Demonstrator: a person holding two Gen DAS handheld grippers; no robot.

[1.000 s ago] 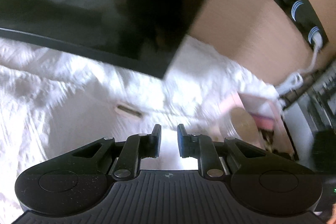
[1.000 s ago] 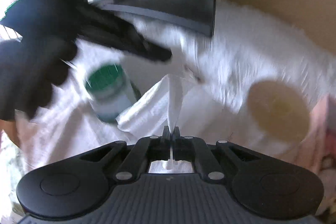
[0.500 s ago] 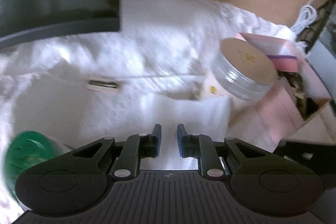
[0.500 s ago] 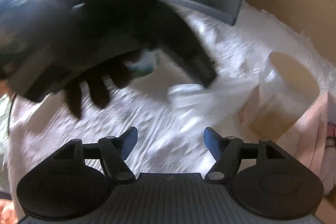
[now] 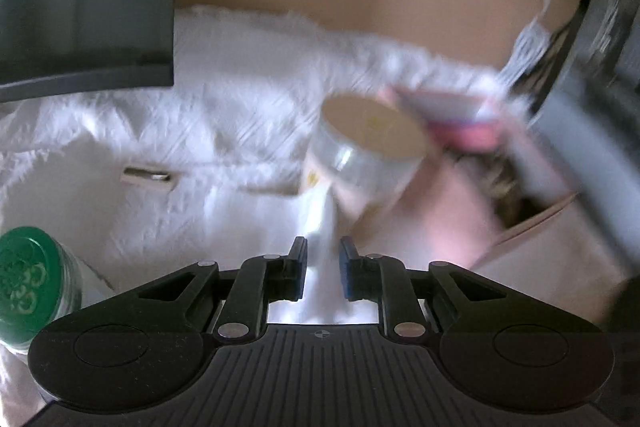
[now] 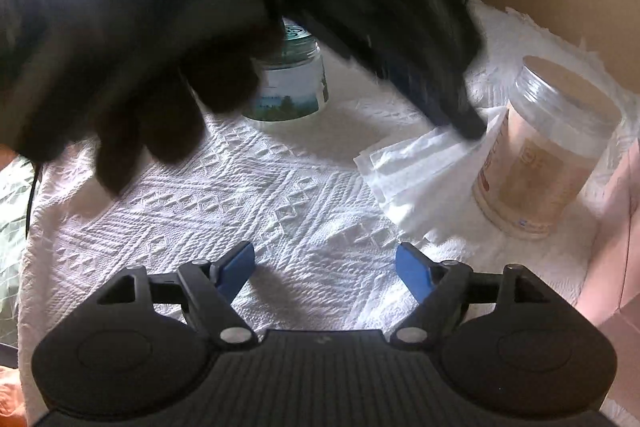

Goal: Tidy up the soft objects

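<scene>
Fingers [image 5: 301, 267] of the left gripper [image 5: 322, 269] are nearly together, and a white tissue [image 5: 322, 227] sits between them. They seem to pinch it, but the picture is blurry. From the right wrist view, the left gripper's dark tip touches the far corner of the tissue [image 6: 424, 171]. The tissue lies on the white cloth [image 6: 260, 211] on the desk, right beside the clear jar with the tan lid [image 6: 548, 147]. Its far edge touches that jar. The right gripper [image 6: 325, 265] has its blue fingers [image 6: 236, 267] spread wide with nothing between them. It hangs over the cloth, near the jar. A green-lidded jar [image 6: 294, 79] stands farther from the tan-lidded jar, behind a gloved hand [image 6: 120, 59].
</scene>
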